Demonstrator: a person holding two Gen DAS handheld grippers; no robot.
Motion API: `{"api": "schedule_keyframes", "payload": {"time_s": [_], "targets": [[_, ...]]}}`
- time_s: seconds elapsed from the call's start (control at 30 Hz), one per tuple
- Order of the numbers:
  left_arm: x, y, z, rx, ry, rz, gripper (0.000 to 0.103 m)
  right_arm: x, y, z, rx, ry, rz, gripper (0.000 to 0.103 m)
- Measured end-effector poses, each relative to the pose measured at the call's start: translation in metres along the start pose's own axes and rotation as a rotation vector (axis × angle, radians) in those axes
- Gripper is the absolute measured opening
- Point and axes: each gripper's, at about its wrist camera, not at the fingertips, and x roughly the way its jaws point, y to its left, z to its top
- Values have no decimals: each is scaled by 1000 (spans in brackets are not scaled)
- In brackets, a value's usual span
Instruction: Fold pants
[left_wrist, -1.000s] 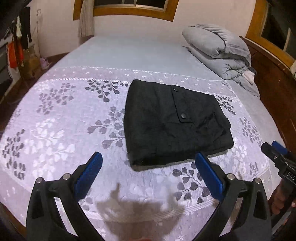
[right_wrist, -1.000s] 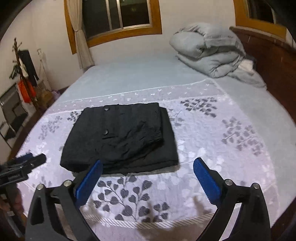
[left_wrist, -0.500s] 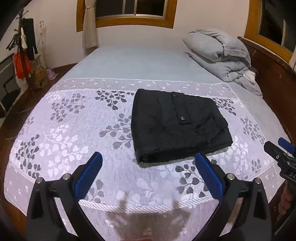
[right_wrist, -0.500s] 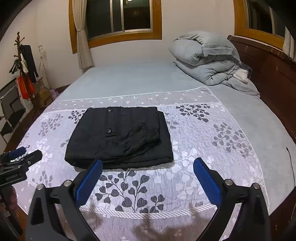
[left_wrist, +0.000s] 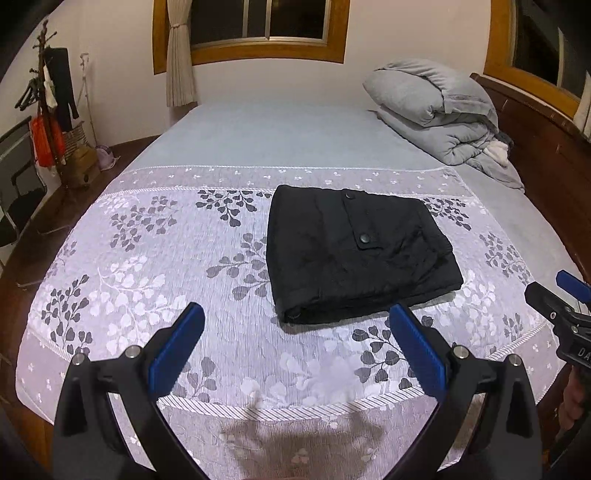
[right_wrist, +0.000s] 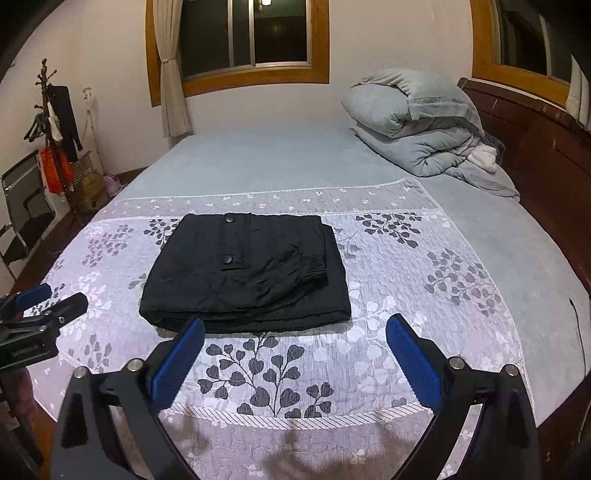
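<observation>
Lying folded into a thick rectangle on the floral bedspread (left_wrist: 147, 280), the black pants (left_wrist: 354, 254) look soft and limp. Both the left gripper (left_wrist: 295, 332) and right gripper (right_wrist: 295, 343) hover before them, jaws wide apart and empty; any lift is best taken at the stacked near edge, pinching all layers

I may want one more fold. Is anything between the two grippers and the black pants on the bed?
Nothing visible. Only bare floral bedspread separates the open left gripper and right gripper from the pants.
</observation>
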Motion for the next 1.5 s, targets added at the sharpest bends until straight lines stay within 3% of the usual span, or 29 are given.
{"api": "schedule_keyframes", "payload": {"time_s": [1.5], "targets": [[14,-3,-1,9,27,-11,100,11,-4,-4,1,20,-1,99]]}}
